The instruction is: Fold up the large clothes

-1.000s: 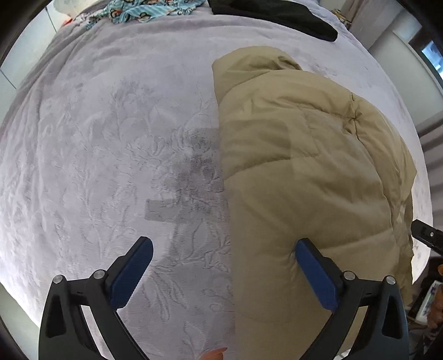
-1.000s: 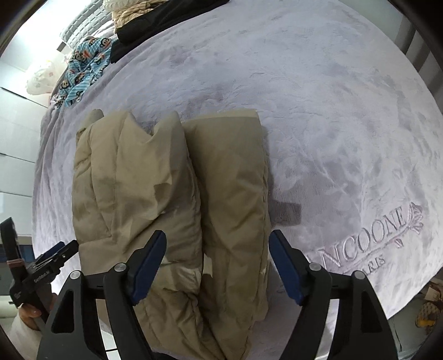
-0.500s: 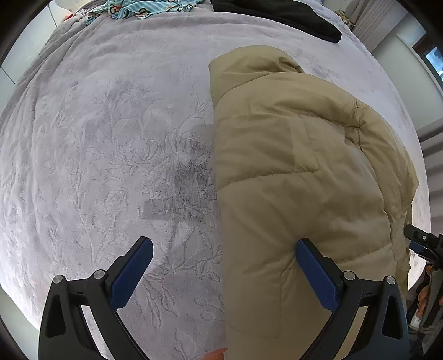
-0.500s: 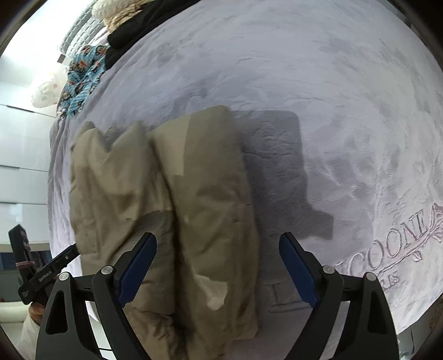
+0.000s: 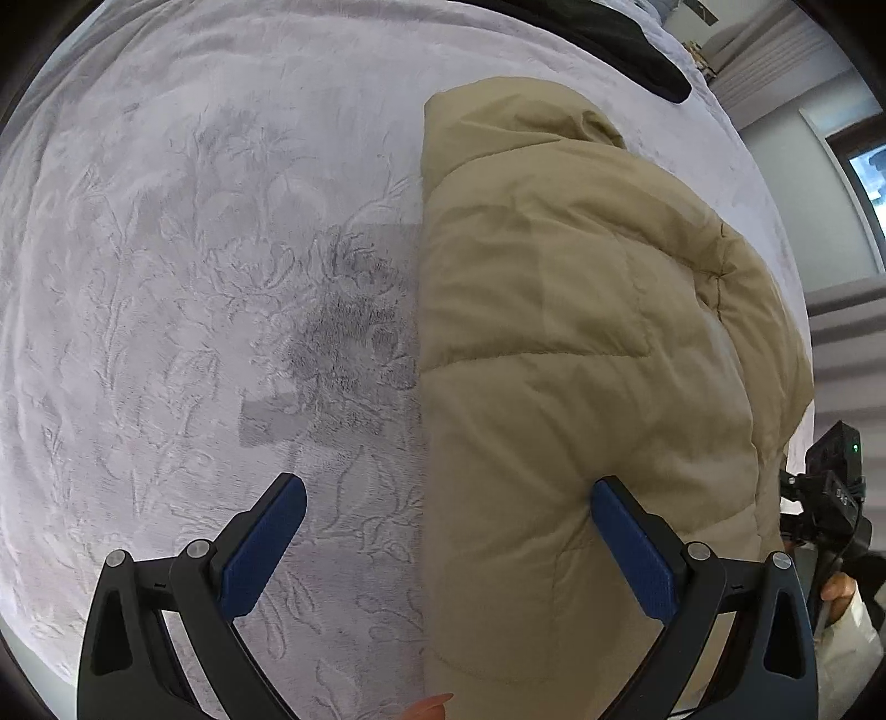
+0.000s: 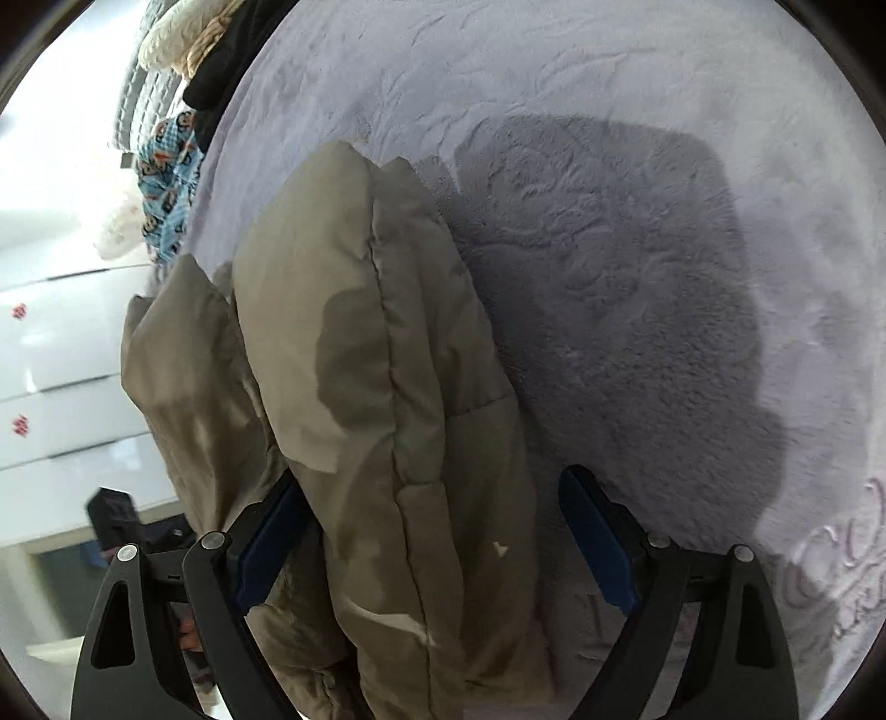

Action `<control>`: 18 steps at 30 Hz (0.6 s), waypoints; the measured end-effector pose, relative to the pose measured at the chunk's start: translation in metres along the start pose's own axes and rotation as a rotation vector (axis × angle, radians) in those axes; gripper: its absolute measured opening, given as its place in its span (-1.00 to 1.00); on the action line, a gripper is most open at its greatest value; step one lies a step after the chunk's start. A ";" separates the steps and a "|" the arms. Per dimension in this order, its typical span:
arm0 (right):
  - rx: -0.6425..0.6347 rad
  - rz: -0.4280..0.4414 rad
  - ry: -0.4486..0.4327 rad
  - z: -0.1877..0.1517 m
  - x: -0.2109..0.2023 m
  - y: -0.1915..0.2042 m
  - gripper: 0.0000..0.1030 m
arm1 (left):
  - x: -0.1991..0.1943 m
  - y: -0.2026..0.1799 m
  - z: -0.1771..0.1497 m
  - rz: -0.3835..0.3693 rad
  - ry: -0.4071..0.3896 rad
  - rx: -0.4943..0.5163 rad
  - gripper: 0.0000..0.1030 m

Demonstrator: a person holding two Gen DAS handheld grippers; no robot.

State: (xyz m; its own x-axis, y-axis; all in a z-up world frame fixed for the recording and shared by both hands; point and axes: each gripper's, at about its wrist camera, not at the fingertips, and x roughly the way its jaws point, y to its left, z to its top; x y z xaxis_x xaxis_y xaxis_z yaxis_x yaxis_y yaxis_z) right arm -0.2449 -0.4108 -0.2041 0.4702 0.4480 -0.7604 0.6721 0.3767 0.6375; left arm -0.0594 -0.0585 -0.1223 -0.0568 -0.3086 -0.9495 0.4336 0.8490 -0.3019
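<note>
In the left wrist view, our left tongs point(image 5: 446, 540) stand wide, holding nothing, low over the bed point(image 5: 183, 266). They straddle the long left edge of the tan jacket point(image 5: 581, 343), the right finger pressing into the padding and the left finger over bare blanket. Compared with a second ago the jacket fills more of the view and its edge sits nearer the middle of the gap, so we have closed in on it. A black garment point(image 5: 637, 50) lies at the far edge. The other tongs show at the right rim, beside the jacket's far side.

In the right wrist view, our right tongs point(image 6: 432, 531) are also wide, gripping nothing. A second ago they looked down on the folded jacket point(image 6: 354, 387) lying flat; now the view is tipped steeply and low, the jacket rising as a thick ridge between the fingers, with a broad shadow on the blanket point(image 6: 637, 277) beside it. We judge both hands are settling onto the long sides of the half-folded jacket, ready to pinch for the next fold. A patterned blue cloth point(image 6: 166, 183) lies far off.
</note>
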 end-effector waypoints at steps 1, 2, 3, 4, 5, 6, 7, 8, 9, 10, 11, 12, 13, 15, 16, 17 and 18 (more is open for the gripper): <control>-0.001 0.019 0.000 0.000 0.000 0.001 0.82 | 0.001 -0.001 0.001 0.002 0.000 0.003 1.00; -0.001 0.064 -0.002 0.001 0.000 0.003 0.82 | 0.001 -0.001 0.001 0.004 -0.001 0.006 1.00; 0.000 0.097 -0.001 0.000 -0.002 0.003 0.82 | 0.001 -0.002 0.001 0.005 -0.003 0.009 1.00; 0.001 0.133 0.000 -0.001 -0.002 0.005 0.82 | 0.002 -0.002 0.001 0.004 -0.004 0.010 1.00; 0.000 0.160 0.001 -0.001 -0.003 0.006 0.82 | 0.003 -0.003 0.003 0.003 -0.006 0.012 1.00; -0.008 0.188 0.003 -0.001 -0.004 0.008 0.87 | 0.002 -0.003 0.003 -0.003 -0.008 0.011 1.00; -0.015 0.203 0.001 -0.002 -0.004 0.010 1.00 | 0.001 -0.001 0.004 -0.016 -0.011 0.008 1.00; -0.019 0.221 -0.004 -0.002 -0.005 0.011 1.00 | -0.001 0.000 0.005 -0.026 -0.013 0.004 1.00; -0.012 0.238 -0.008 -0.002 -0.007 0.010 1.00 | -0.003 0.003 0.006 -0.040 -0.017 -0.002 1.00; -0.001 0.245 -0.013 -0.002 -0.007 0.009 1.00 | -0.004 0.006 0.007 -0.050 -0.018 -0.005 1.00; 0.008 0.248 -0.019 -0.003 -0.008 0.007 1.00 | -0.005 0.008 0.008 -0.064 -0.019 -0.006 1.00; -0.002 0.236 -0.022 -0.002 -0.009 0.007 1.00 | -0.005 0.010 0.009 -0.076 -0.020 -0.005 1.00; -0.021 0.215 -0.023 -0.002 -0.010 0.009 1.00 | -0.005 0.012 0.010 -0.095 -0.017 -0.002 1.00; -0.090 0.184 -0.015 -0.002 -0.013 0.018 1.00 | -0.005 0.018 0.014 -0.169 -0.008 -0.006 1.00; -0.112 0.176 -0.011 -0.004 -0.014 0.025 1.00 | -0.004 0.021 0.015 -0.220 -0.001 -0.011 1.00; -0.153 0.163 -0.002 -0.004 -0.015 0.032 1.00 | -0.004 0.024 0.017 -0.285 0.004 -0.020 1.00; -0.204 0.149 0.013 -0.003 -0.015 0.043 1.00 | -0.004 0.025 0.020 -0.335 0.006 -0.022 1.00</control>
State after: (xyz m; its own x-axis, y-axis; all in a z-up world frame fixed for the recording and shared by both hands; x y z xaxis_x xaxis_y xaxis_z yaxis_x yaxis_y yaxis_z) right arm -0.2248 -0.3989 -0.1654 0.5471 0.5211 -0.6550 0.4658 0.4606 0.7555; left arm -0.0309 -0.0447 -0.1240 -0.1979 -0.5700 -0.7975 0.3701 0.7099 -0.5992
